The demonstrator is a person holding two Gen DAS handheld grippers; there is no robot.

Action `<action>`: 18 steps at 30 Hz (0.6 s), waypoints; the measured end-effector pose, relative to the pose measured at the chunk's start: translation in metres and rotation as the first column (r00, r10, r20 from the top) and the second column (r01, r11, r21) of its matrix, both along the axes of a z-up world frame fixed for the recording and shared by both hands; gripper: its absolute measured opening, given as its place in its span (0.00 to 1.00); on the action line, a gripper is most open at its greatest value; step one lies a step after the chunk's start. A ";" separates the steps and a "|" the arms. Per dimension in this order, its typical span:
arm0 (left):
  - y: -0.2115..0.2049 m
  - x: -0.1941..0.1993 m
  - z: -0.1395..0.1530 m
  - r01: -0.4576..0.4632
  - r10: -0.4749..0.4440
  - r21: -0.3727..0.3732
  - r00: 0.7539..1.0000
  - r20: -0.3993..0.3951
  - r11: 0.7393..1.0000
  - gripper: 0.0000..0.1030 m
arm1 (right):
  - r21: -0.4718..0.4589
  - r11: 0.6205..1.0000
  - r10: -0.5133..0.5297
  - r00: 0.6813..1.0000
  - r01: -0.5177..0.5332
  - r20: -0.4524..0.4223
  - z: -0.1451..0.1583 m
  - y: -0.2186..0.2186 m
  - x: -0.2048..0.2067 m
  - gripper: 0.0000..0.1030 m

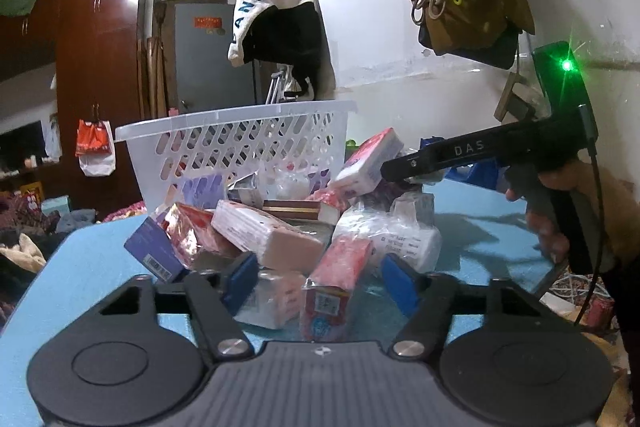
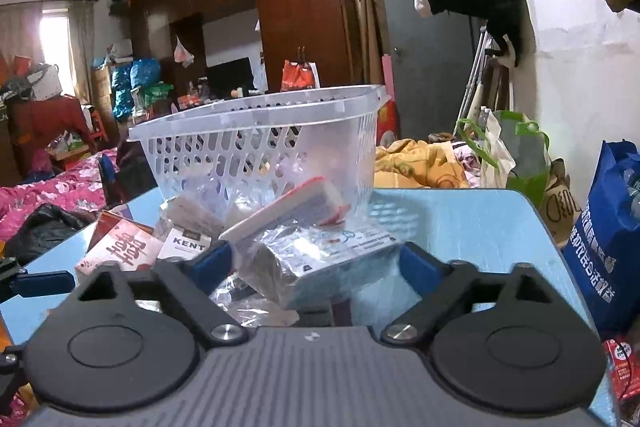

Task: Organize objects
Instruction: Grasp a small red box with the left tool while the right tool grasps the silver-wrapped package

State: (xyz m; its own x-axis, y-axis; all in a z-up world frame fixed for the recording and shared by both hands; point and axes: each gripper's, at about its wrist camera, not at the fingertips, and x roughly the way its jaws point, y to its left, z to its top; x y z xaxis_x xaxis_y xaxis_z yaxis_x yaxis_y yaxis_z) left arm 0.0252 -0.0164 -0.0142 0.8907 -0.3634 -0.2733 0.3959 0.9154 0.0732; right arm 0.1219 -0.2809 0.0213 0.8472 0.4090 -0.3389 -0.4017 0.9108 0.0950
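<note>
A clear slotted plastic basket (image 1: 224,143) stands at the far side of a blue table (image 1: 88,267); it also shows in the right wrist view (image 2: 256,147). A pile of small packets lies in front of it: tissue packs (image 1: 268,235), a red wrapped packet (image 1: 336,283), a purple box (image 1: 154,251), a white bottle (image 1: 400,239). My left gripper (image 1: 320,279) is open, its jaws on either side of the red packet. My right gripper (image 2: 316,259) is open around a silver foil-wrapped pack (image 2: 320,255). The right gripper's body (image 1: 480,151) reaches over the pile.
A Kent carton (image 2: 186,247) and a red-and-white box (image 2: 120,247) lie at the left of the pile. A blue shopping bag (image 2: 608,247) stands right of the table. A white and black bag (image 1: 276,15) hangs on the wall behind.
</note>
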 end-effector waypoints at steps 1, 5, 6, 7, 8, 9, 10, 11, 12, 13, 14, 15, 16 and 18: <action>-0.001 0.000 0.000 -0.002 0.002 0.005 1.000 0.003 1.000 0.60 | 0.002 1.000 -0.002 1.000 0.002 0.007 0.000 -0.001 -0.002 0.72; -0.002 -0.005 0.000 0.005 -0.005 0.011 1.000 0.010 1.000 0.54 | 0.002 1.000 -0.004 0.999 0.004 0.035 0.002 0.000 -0.008 0.67; -0.002 -0.007 0.000 0.007 -0.007 0.014 1.000 0.012 1.000 0.54 | -0.001 1.000 -0.006 0.999 0.006 0.042 0.003 0.001 -0.009 0.66; -0.003 -0.009 0.000 0.009 -0.010 0.019 1.000 0.015 1.000 0.54 | -0.004 1.000 -0.008 0.999 0.008 0.048 0.003 0.001 -0.010 0.66; -0.004 -0.011 -0.001 0.012 -0.012 0.023 1.000 0.018 1.000 0.53 | -0.005 1.000 -0.009 0.999 0.010 0.052 0.003 0.002 -0.010 0.65; -0.005 -0.013 -0.001 0.016 -0.016 0.025 1.000 0.021 1.000 0.53 | -0.004 1.000 -0.011 0.998 0.012 0.056 0.004 0.002 -0.011 0.65; -0.007 -0.015 -0.001 0.021 -0.022 0.030 0.999 0.024 0.999 0.53 | -0.004 1.000 -0.011 0.998 0.011 0.057 0.005 0.001 -0.009 0.65; -0.008 -0.015 -0.001 0.024 -0.025 0.035 0.999 0.026 0.999 0.53 | -0.003 1.000 -0.010 0.998 0.010 0.057 0.005 0.001 -0.009 0.65; -0.010 -0.015 -0.002 0.024 -0.026 0.040 0.999 0.029 0.999 0.54 | -0.003 1.000 -0.009 0.998 0.009 0.057 0.005 0.002 -0.009 0.65; -0.011 -0.016 -0.002 0.025 -0.026 0.041 0.999 0.031 0.999 0.53 | -0.004 1.000 -0.008 0.998 0.008 0.058 0.005 0.002 -0.009 0.65; -0.013 -0.015 -0.004 0.026 -0.027 0.045 0.999 0.033 0.999 0.53 | -0.005 1.000 -0.008 0.998 0.009 0.060 0.006 0.003 -0.009 0.64; -0.014 -0.016 -0.005 0.024 -0.025 0.050 0.999 0.037 0.998 0.53 | -0.005 1.000 -0.010 0.998 0.010 0.062 0.006 0.003 -0.009 0.64; -0.015 -0.017 -0.005 0.017 -0.019 0.052 0.999 0.043 0.998 0.48 | -0.005 1.000 -0.010 0.998 0.011 0.063 0.005 0.003 -0.009 0.64; -0.016 -0.017 -0.006 0.018 -0.020 0.059 0.999 0.043 0.998 0.36 | -0.005 1.000 -0.010 0.998 0.011 0.064 0.005 0.003 -0.009 0.64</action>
